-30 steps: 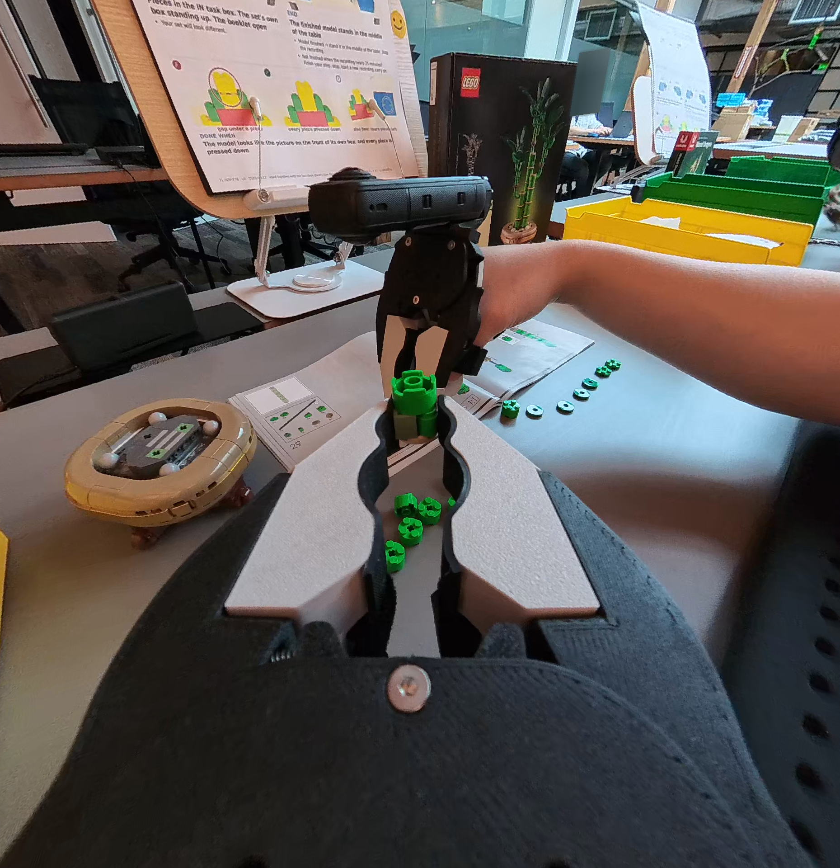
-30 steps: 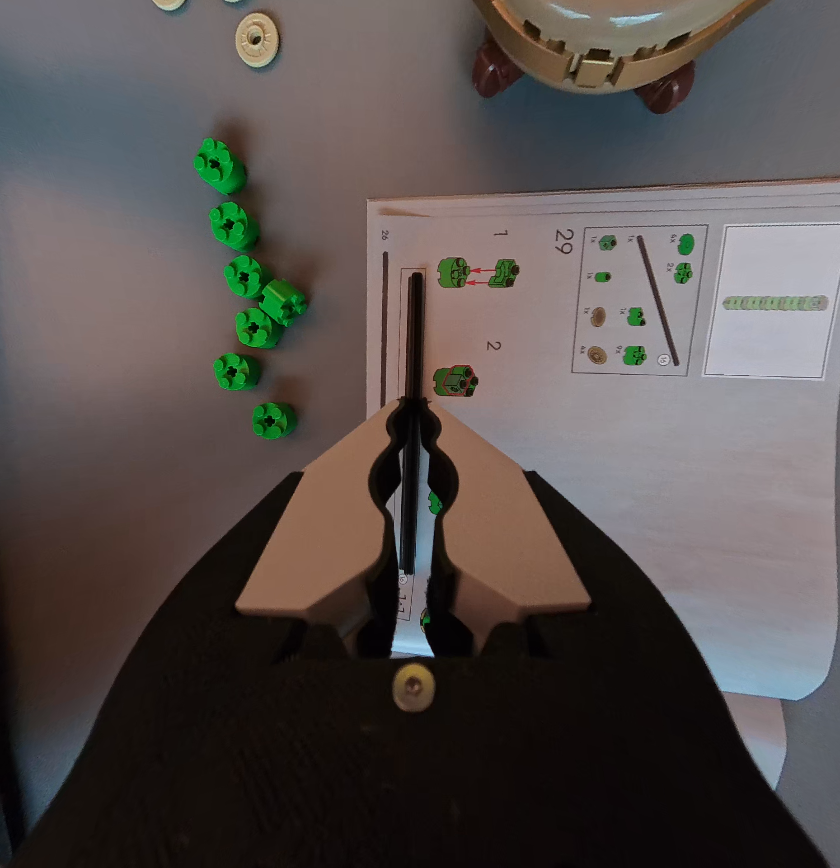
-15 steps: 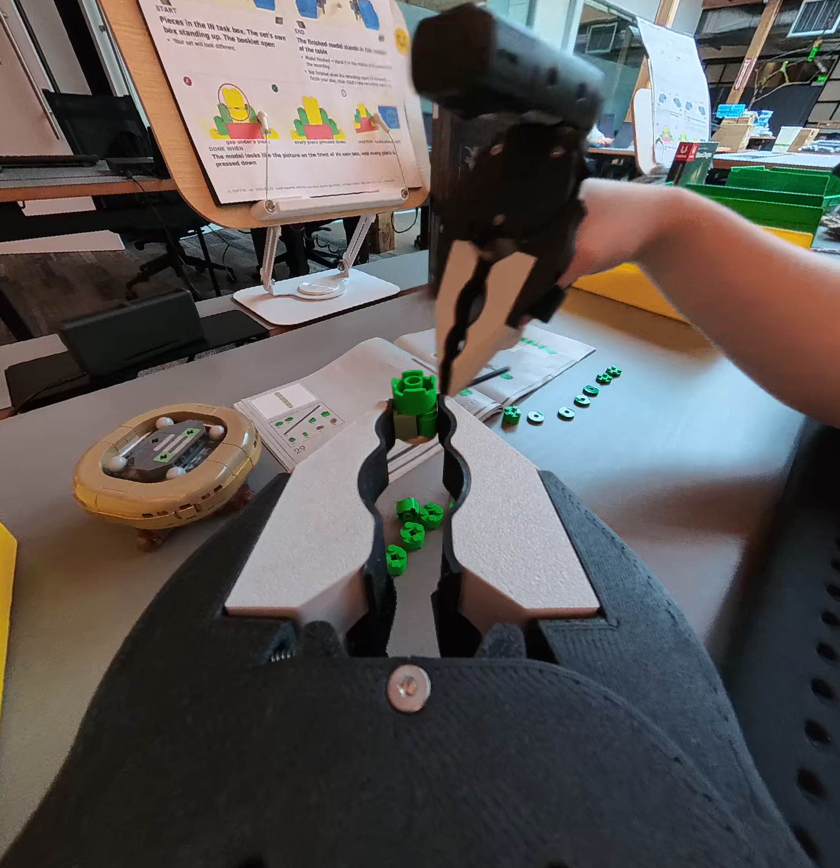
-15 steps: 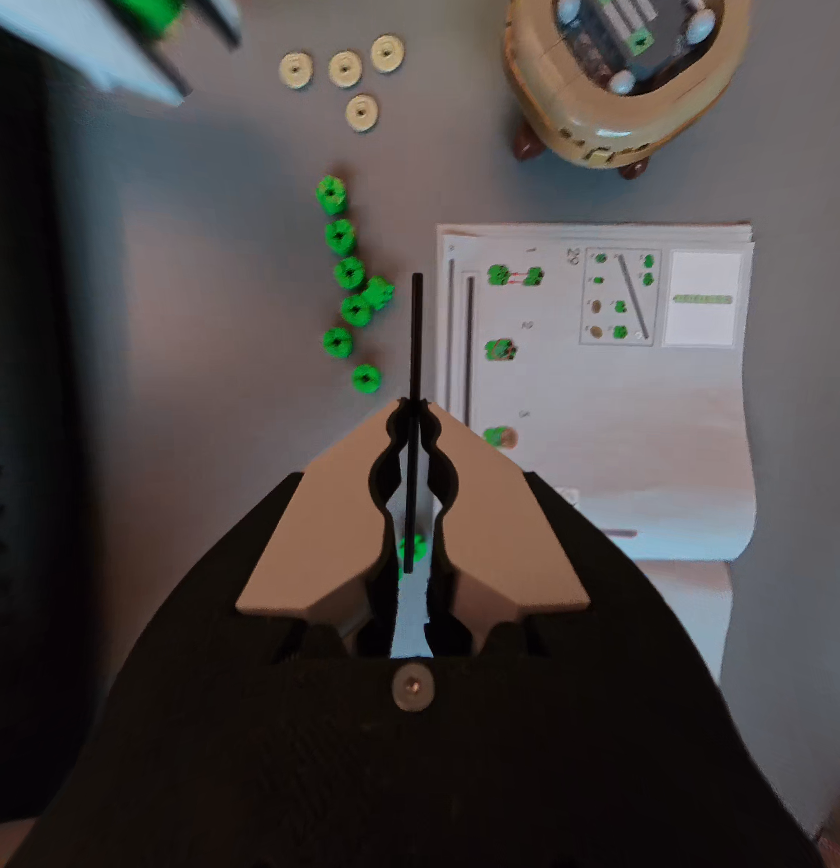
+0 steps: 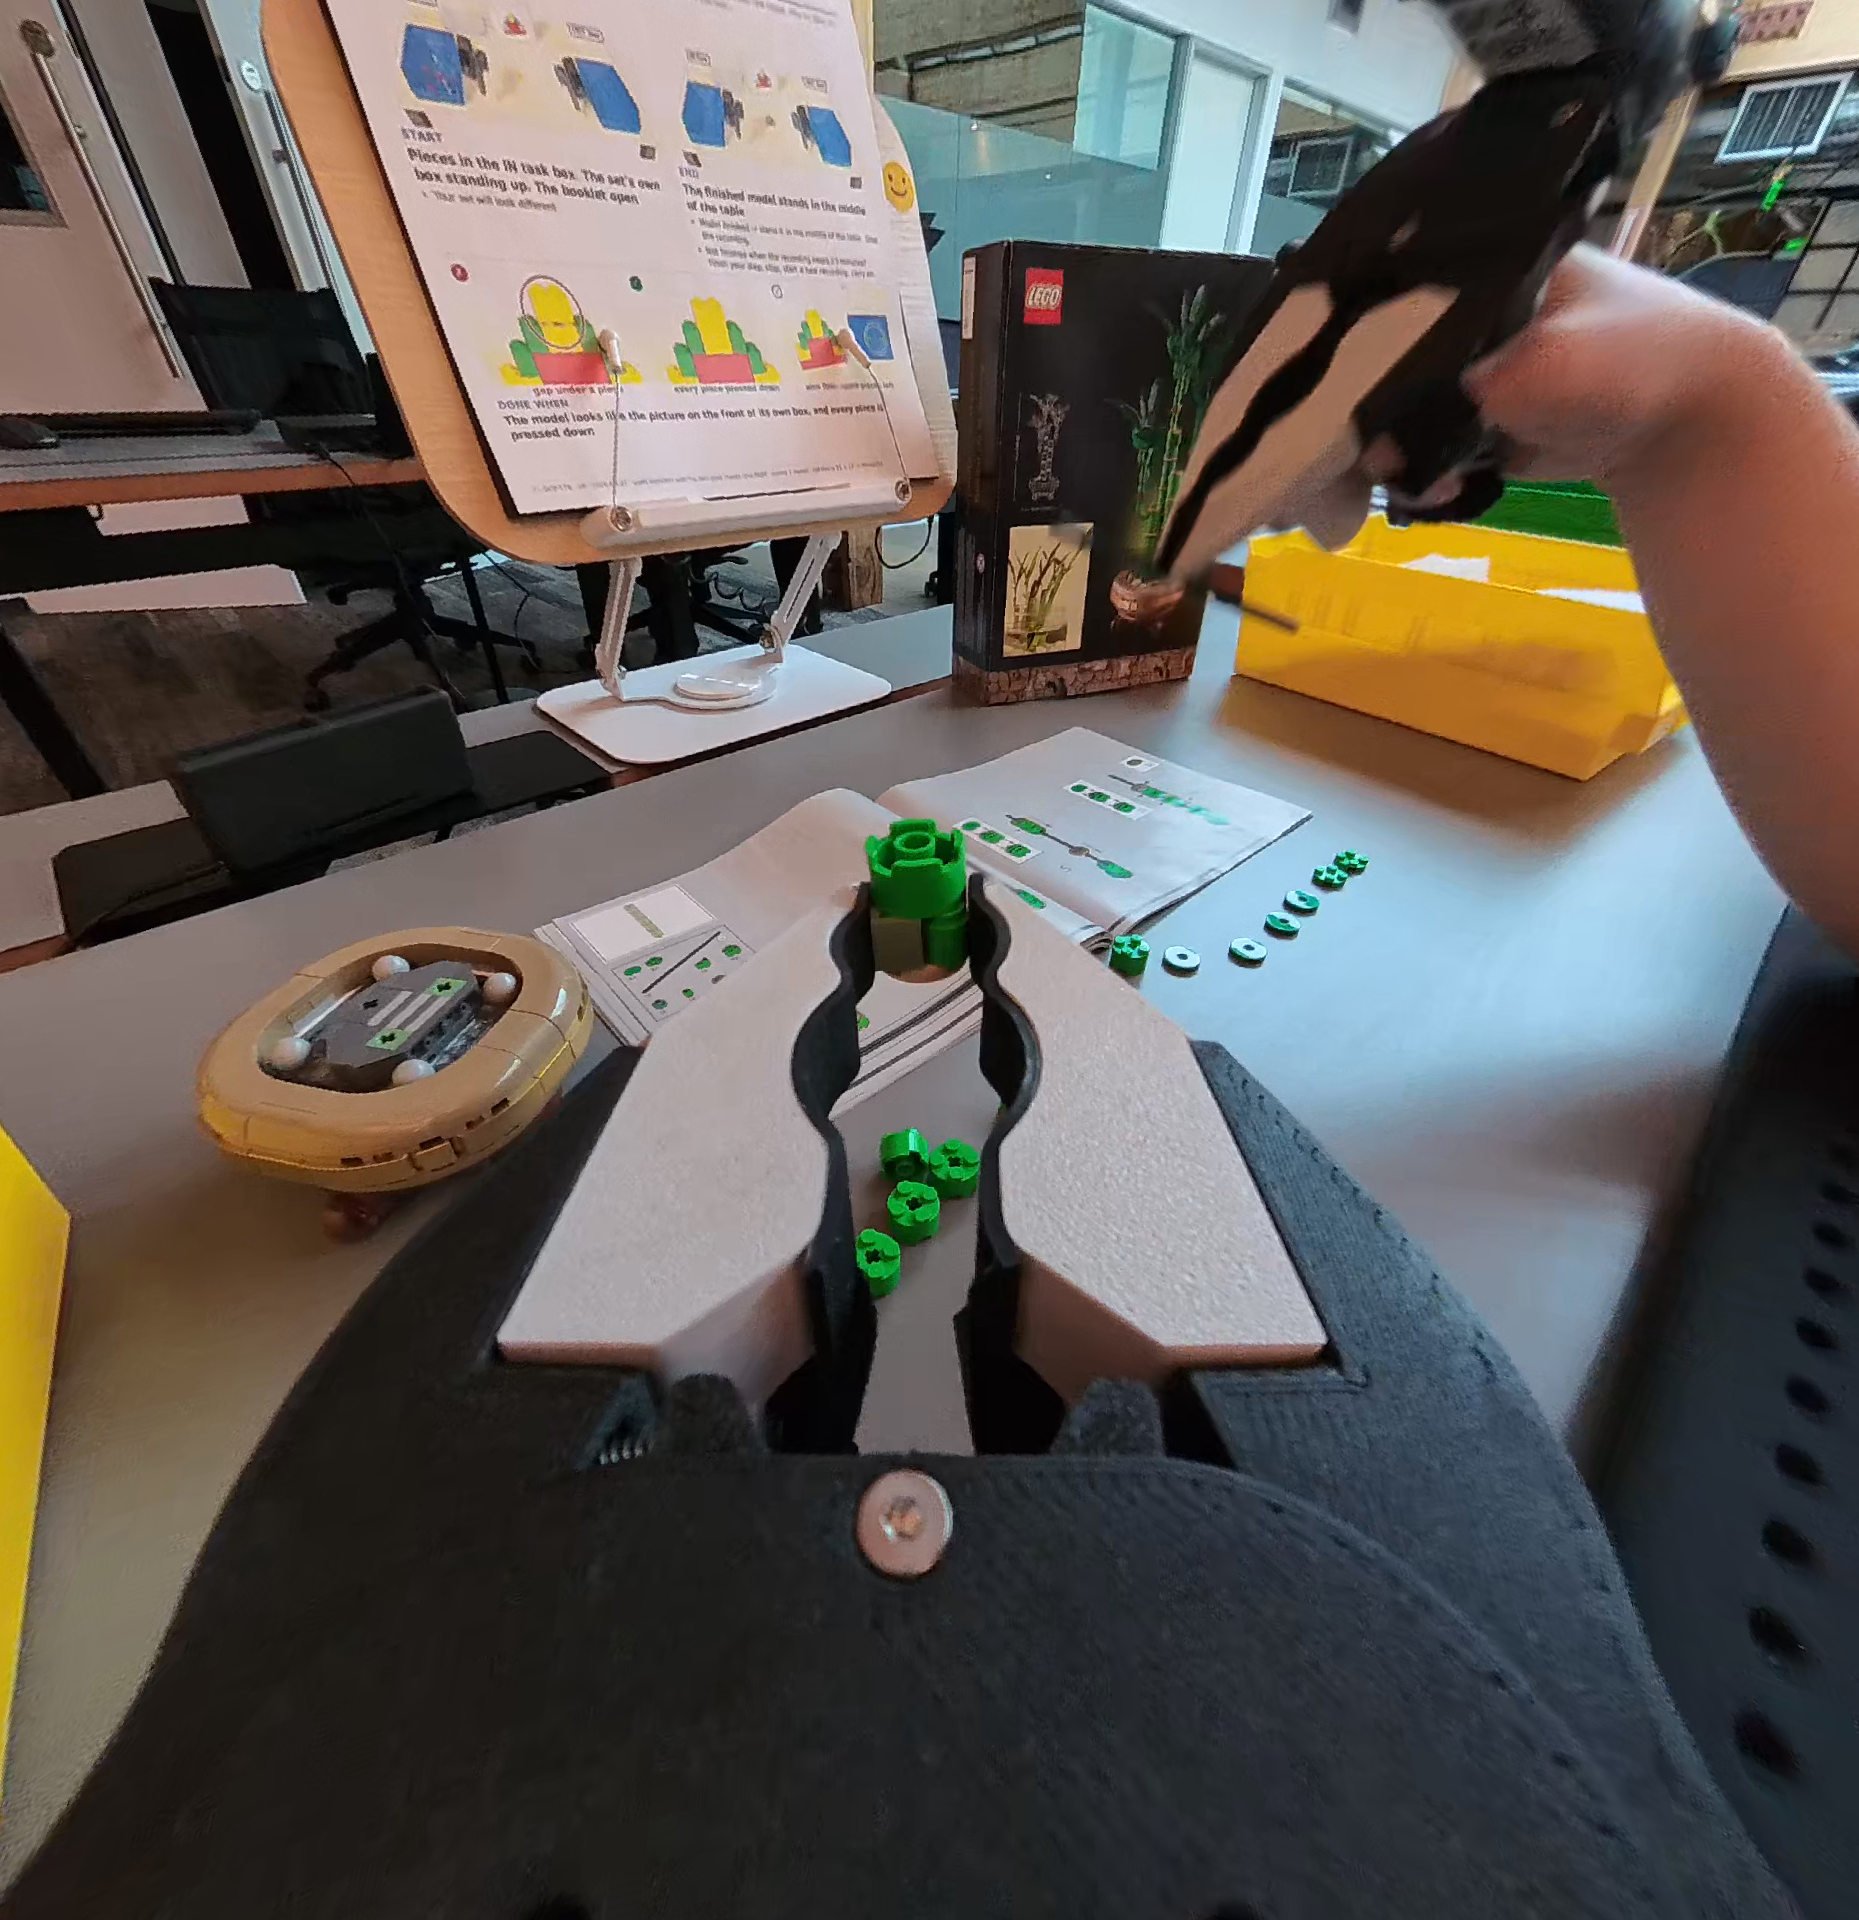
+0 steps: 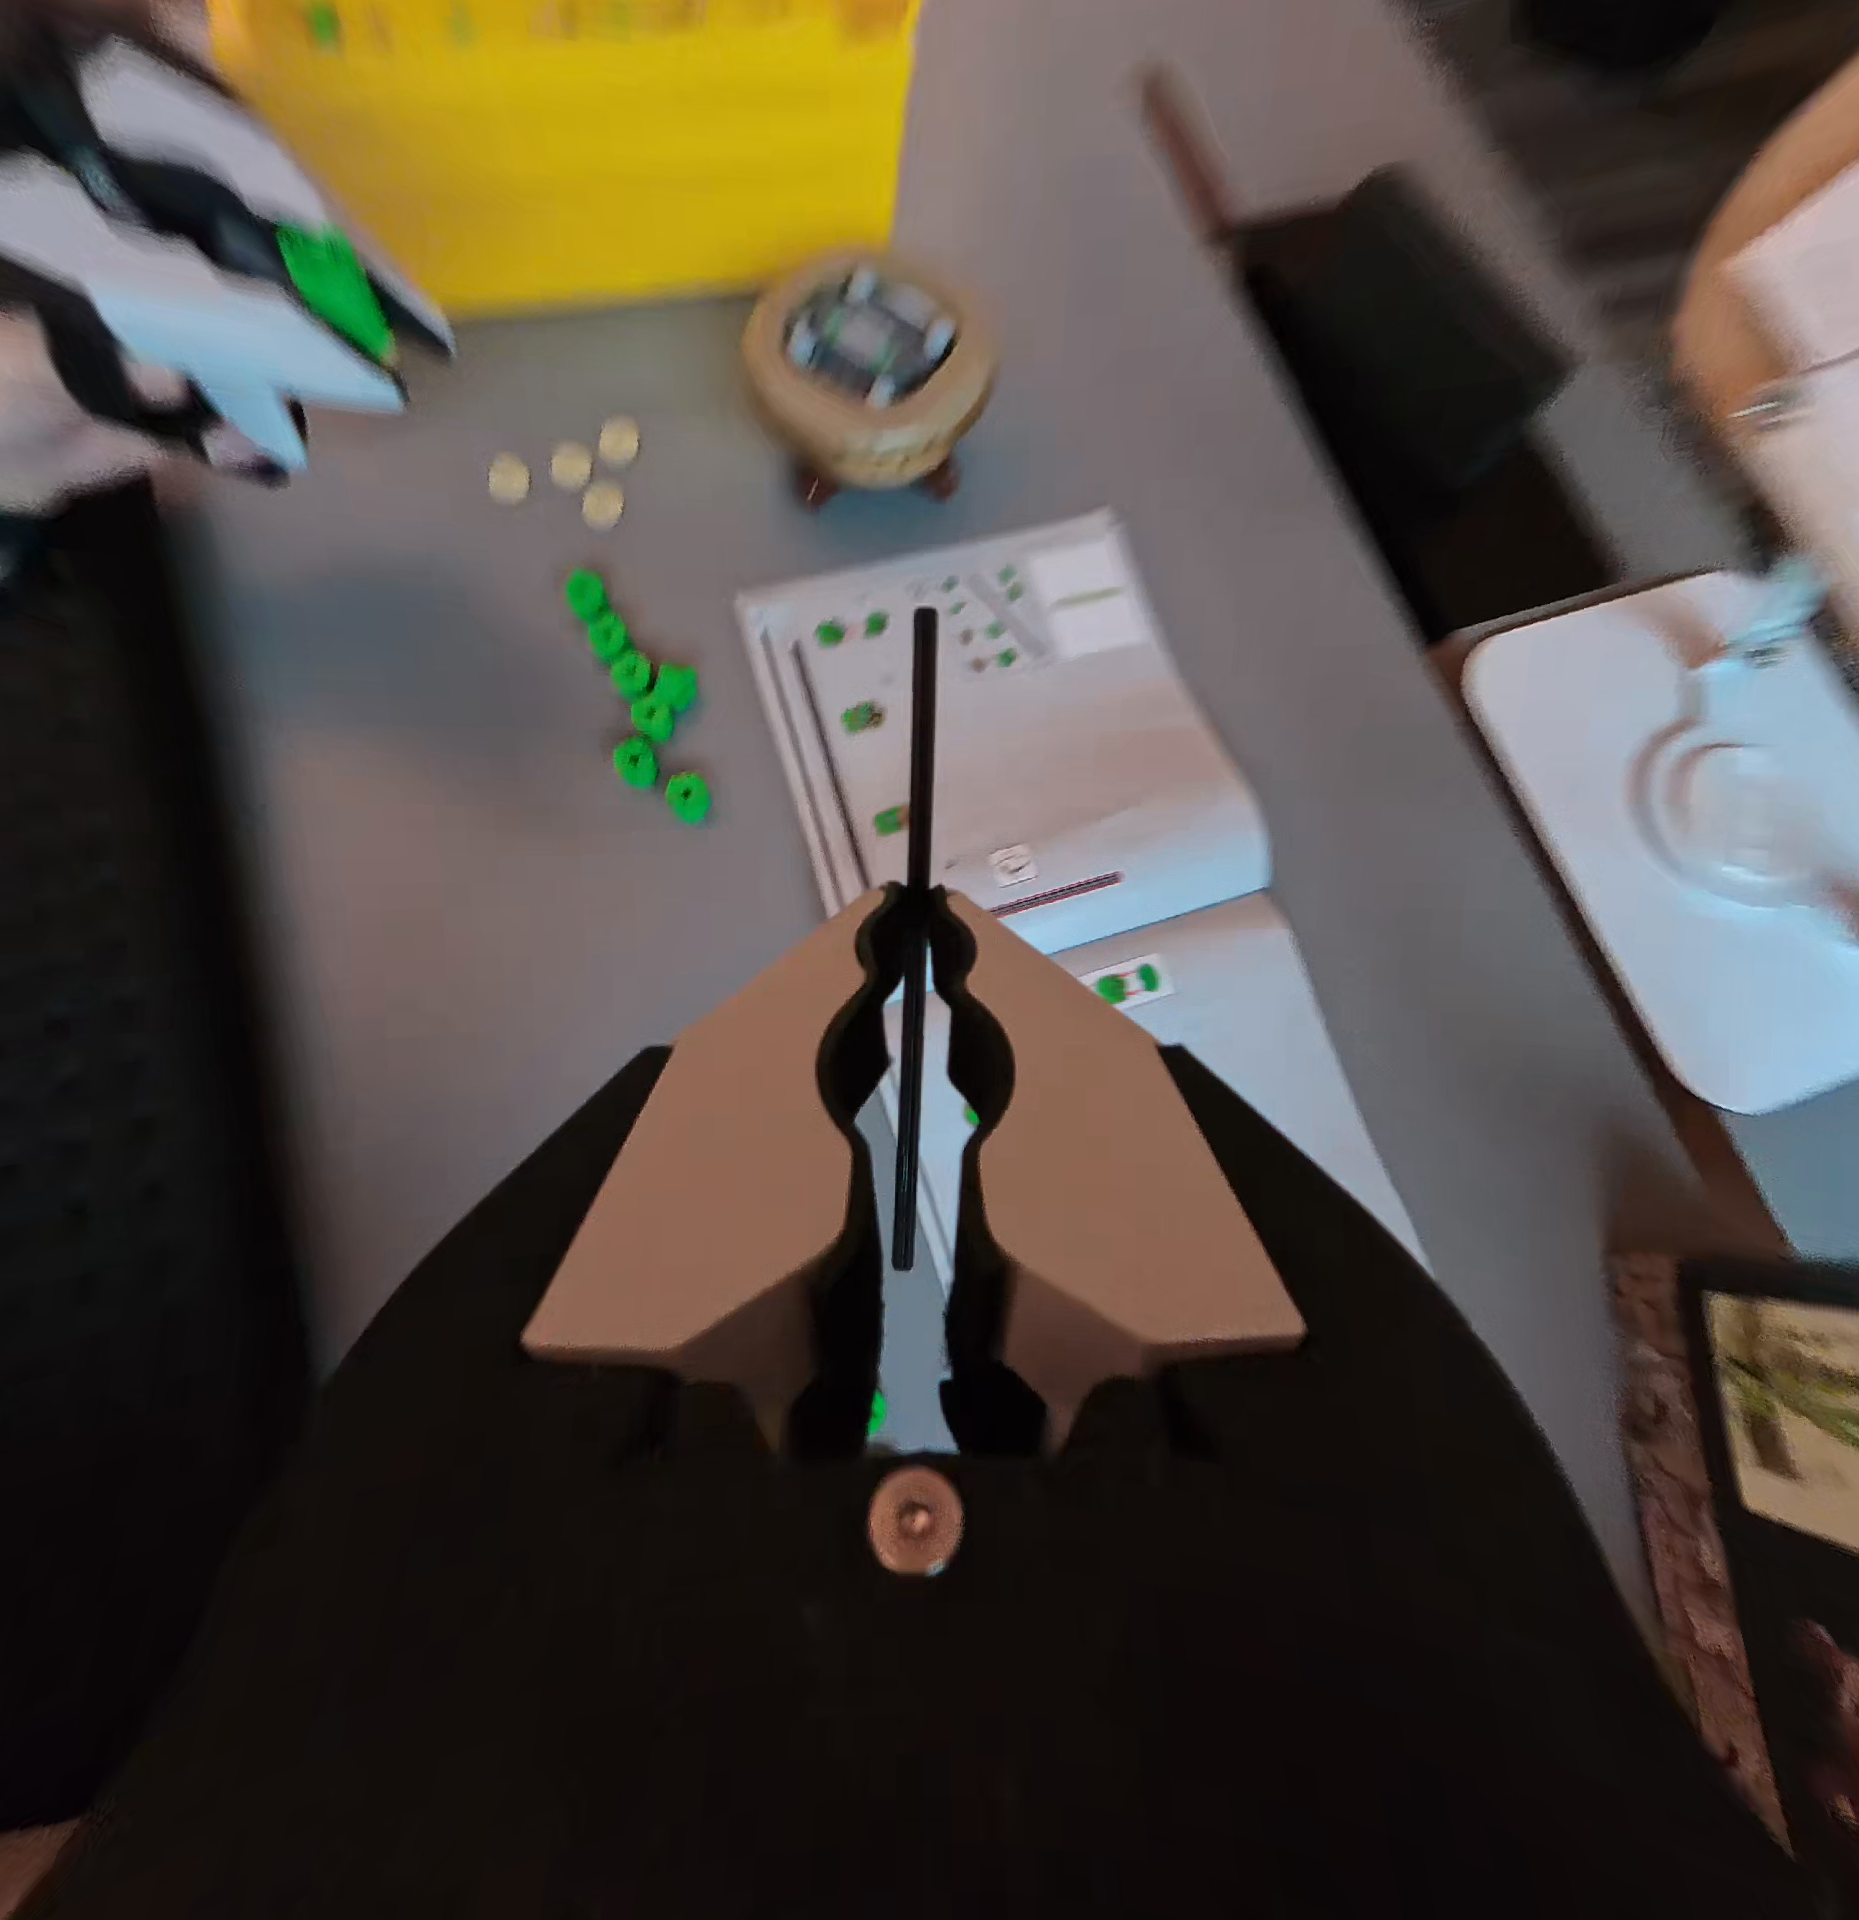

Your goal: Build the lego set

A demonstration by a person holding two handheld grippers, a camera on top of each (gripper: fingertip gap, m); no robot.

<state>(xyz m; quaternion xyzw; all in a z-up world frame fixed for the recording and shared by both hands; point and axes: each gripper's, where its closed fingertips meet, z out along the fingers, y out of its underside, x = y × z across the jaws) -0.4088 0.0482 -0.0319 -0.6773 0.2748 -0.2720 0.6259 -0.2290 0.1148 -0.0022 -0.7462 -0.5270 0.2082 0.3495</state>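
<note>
My left gripper is shut on a small stack of green round bricks and holds it above the open instruction booklet. It also shows at the upper left of the right wrist view. My right gripper is shut on a thin black axle rod that sticks out past its tips. In the left wrist view the right gripper is raised high at the upper right, tilted. Several loose green round bricks lie on the grey table, left of the booklet.
A tan round pot model sits at the left. Tan discs lie near it. A row of small green pieces lies right of the booklet. A yellow bin, the set's box and a poster stand are at the back. Tip to tip, the grippers are about 20 centimetres apart.
My right gripper has lifted up and away to the right with the black rod, tilting; its view has pulled back from the booklet. My left gripper holds the green stack in the same place.
</note>
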